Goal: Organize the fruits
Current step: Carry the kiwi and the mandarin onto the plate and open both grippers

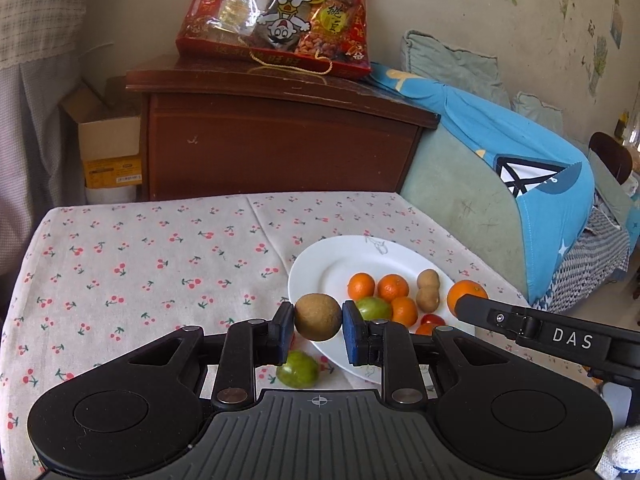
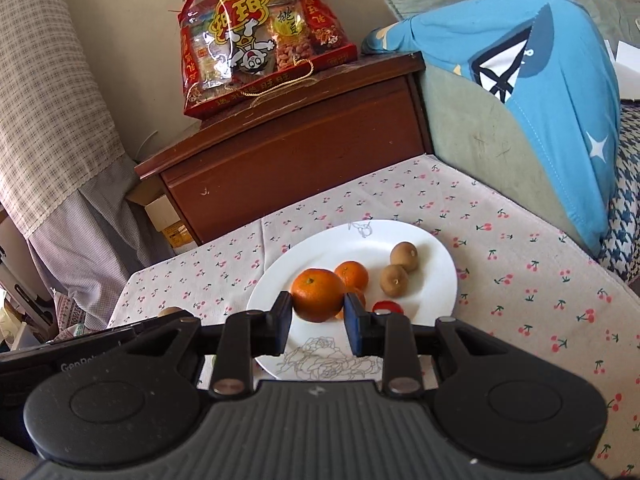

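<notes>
**Gathering fruit onto the plate — two pieces in the air, one green one left behind**

Holding a piece each, both tools are clamped shut on fruit. The left tool (image 1: 318, 326) pinches a brown round fruit (image 1: 318, 317) between its blue pads, poised over the near edge of the white plate (image 1: 320, 264). Just below it, on the cherry-print tabletop (image 1: 120, 264), a green fruit (image 1: 298, 369) lies off the plate — by my reading the one piece not yet collected. The right tool (image 2: 318, 322) grips a large orange (image 2: 318, 294) side to side, held above the plate's middle; in the left view it reaches in from the right.

Farther in, the plate already carries most of the lot: small oranges (image 1: 361, 286), another green fruit (image 1: 374, 308), two brown fruits (image 1: 428, 290) and something red (image 1: 433, 319) partly hidden. So the job looks well along — the two held pieces need setting down, then the stray green one.

Both tools point forward and downward toward the plate, level across their pads, close beside one another. Beyond the tabletop stands a wooden cabinet (image 1: 280, 140) with a red snack bag (image 1: 276, 16) on top.
</notes>
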`<control>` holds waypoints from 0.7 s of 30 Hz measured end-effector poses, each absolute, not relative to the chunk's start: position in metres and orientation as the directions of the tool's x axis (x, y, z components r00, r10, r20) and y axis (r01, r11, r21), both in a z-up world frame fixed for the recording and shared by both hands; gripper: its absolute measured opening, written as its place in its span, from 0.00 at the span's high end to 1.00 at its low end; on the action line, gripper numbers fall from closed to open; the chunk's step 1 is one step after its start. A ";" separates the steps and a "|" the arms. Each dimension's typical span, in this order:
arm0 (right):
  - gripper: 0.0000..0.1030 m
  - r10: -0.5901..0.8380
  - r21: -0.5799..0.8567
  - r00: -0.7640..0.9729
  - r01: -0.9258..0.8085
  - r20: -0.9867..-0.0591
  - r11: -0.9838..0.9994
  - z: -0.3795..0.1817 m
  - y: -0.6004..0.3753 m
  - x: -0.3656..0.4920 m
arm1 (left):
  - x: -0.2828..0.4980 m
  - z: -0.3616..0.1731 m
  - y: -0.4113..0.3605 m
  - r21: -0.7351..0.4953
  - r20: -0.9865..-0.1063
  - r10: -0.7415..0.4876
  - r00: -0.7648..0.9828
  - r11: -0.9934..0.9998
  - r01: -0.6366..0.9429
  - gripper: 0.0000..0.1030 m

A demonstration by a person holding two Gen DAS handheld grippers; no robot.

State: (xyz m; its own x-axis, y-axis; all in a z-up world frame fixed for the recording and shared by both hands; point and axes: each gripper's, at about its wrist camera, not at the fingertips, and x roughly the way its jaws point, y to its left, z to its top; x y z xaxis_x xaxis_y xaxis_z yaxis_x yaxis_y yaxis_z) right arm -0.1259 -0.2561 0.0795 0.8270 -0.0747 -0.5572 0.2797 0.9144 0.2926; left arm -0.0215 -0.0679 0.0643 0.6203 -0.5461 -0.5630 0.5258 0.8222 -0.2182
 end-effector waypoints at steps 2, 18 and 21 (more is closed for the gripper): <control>0.73 -0.070 0.291 0.825 0.275 -0.561 0.916 0.081 -0.263 -0.119 | -0.015 0.067 -0.074 -0.222 -0.568 -0.555 0.608 0.815 0.536 0.77; 0.73 -0.049 0.279 0.792 0.271 -0.609 0.921 0.063 -0.297 -0.065 | 0.029 0.046 -0.114 -0.183 -0.649 -0.545 0.531 0.789 0.586 0.77; 0.73 -0.044 0.293 0.787 0.281 -0.616 0.914 0.058 -0.302 -0.058 | 0.034 0.039 -0.114 -0.191 -0.656 -0.537 0.531 0.798 0.571 0.77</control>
State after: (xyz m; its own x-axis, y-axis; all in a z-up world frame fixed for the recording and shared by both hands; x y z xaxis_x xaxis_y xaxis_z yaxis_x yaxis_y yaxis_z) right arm -0.0584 -0.3016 0.0579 0.7866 -0.0438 -0.6159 0.2805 0.9139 0.2933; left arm 0.0336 -0.1139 0.0394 0.5310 -0.5369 -0.6556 0.5712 0.7983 -0.1912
